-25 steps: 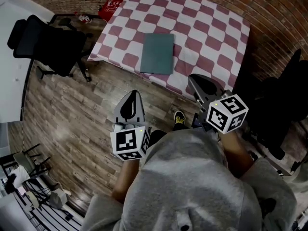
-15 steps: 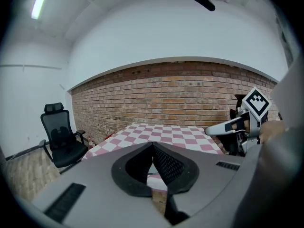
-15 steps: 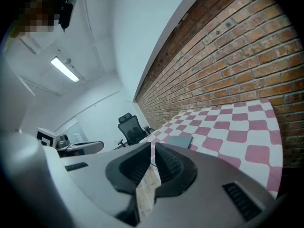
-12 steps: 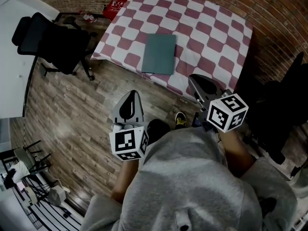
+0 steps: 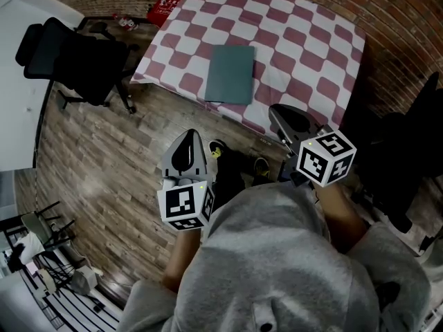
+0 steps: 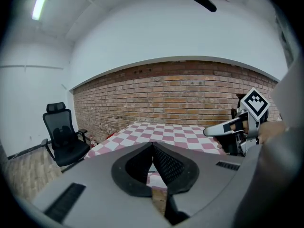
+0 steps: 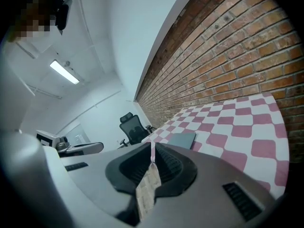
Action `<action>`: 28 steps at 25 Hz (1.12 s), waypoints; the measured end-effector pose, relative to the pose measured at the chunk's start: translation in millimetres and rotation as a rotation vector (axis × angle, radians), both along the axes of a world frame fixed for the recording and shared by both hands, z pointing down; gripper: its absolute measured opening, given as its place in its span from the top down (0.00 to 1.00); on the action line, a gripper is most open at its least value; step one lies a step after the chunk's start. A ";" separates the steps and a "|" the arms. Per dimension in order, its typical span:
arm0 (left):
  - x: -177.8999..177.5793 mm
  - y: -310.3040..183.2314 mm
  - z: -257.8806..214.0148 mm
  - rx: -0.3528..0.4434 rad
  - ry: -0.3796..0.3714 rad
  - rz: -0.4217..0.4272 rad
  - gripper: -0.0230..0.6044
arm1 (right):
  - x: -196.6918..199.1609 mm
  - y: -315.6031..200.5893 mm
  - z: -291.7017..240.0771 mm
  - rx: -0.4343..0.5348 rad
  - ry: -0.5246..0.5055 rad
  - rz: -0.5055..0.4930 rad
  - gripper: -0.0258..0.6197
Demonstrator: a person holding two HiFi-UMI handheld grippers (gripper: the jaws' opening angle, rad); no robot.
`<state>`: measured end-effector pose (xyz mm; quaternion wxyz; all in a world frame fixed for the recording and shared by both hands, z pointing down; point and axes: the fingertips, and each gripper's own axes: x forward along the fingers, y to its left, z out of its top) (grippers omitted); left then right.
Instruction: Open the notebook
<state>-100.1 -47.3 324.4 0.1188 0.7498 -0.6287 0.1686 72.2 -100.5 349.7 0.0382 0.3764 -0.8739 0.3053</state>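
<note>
Right, notebook [image 5: 230, 74] first. It lies shut and flat on the checked cloth of the table [image 5: 304, 33], toward the near edge and left of the middle. Its long axis runs near to far, with one short edge facing me, and the far end leans a touch right. The cover is plain dark grey-green. I cannot tell which long side is the spine.

The head view gives the whole rectangle from above, plus the wood floor [image 5: 97, 158] between me and the table. It also shows a black office chair [image 5: 69, 57] off to the left. The right gripper view shows the notebook [image 7: 183, 139] only as a thin low wedge on the cloth, just past my jaw tips. In that view the brick wall [image 7: 228, 56] runs along the table's right side. The left gripper view gives me the cloth, the wall and the chair [image 6: 64, 137]. It also catches the right tongs [image 6: 227, 128] side-on with its marker cube [image 6: 255, 103], but not the notebook.

The left tongs [image 5: 188, 138] hangs over the floor, well short of the table. Its jaw tips meet and there is nothing between them. The right tongs [image 5: 277, 115] sits near the table's near edge, to the right of the notebook and apart from it. Its jaws are pressed together and empty. Neither touches the notebook or the cloth.
</note>
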 end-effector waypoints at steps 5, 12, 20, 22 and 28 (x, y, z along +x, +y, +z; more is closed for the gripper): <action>-5.2 -11.0 7.8 -0.014 0.018 0.017 0.95 | -6.1 -7.2 8.6 -0.019 0.022 0.012 0.89; -15.9 -35.1 19.2 -0.040 0.028 0.048 0.95 | -18.8 -22.4 25.3 -0.072 0.030 0.032 0.89; -27.4 -60.8 41.3 -0.096 0.046 0.086 0.95 | -34.0 -36.3 51.2 -0.139 0.033 0.071 0.89; -30.4 -65.7 48.4 -0.117 0.051 0.096 0.95 | -38.0 -40.7 58.9 -0.163 0.028 0.088 0.89; -35.1 -82.1 73.4 -0.183 0.062 0.140 0.95 | -42.2 -47.7 88.2 -0.250 0.028 0.139 0.89</action>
